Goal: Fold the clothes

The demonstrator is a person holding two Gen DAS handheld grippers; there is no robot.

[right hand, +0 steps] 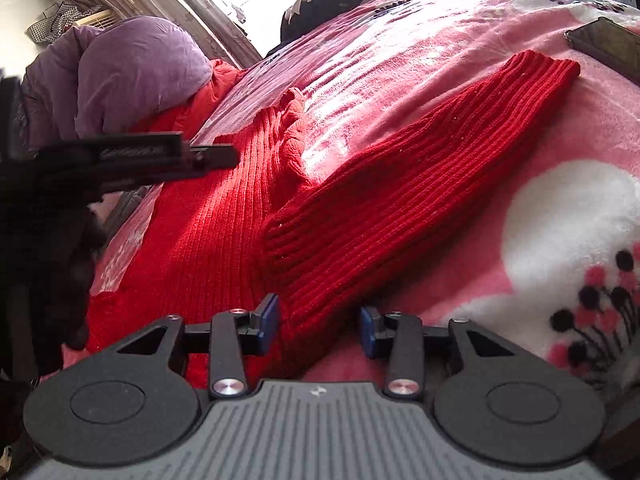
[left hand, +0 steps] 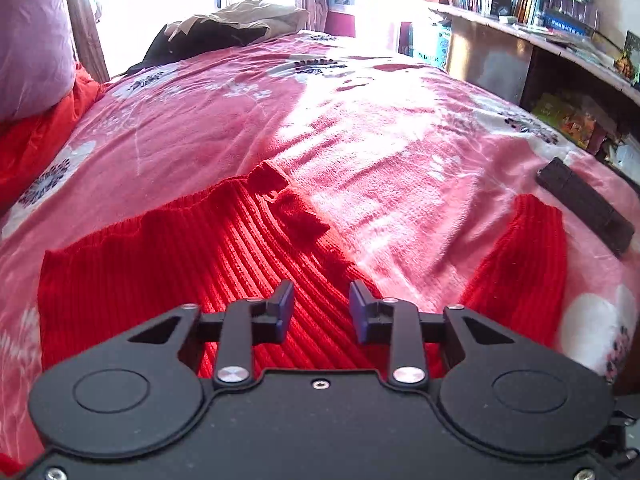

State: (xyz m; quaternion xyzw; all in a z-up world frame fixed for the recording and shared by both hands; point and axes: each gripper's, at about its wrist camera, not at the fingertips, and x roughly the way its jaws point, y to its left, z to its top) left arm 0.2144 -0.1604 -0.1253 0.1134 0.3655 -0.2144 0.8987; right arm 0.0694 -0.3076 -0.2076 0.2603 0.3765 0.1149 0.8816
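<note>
left wrist view: both grippers' fingers (left hand: 285,300) parted over red sweater (left hand: 160,272); no legible writing.

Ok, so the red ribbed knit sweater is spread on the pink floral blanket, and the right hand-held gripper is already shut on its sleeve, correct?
Not quite. The right wrist view shows the right hand-held gripper open, its jaws either side of the sleeve without clamping it. The red ribbed knit sweater does lie spread on the pink floral blanket.
</note>
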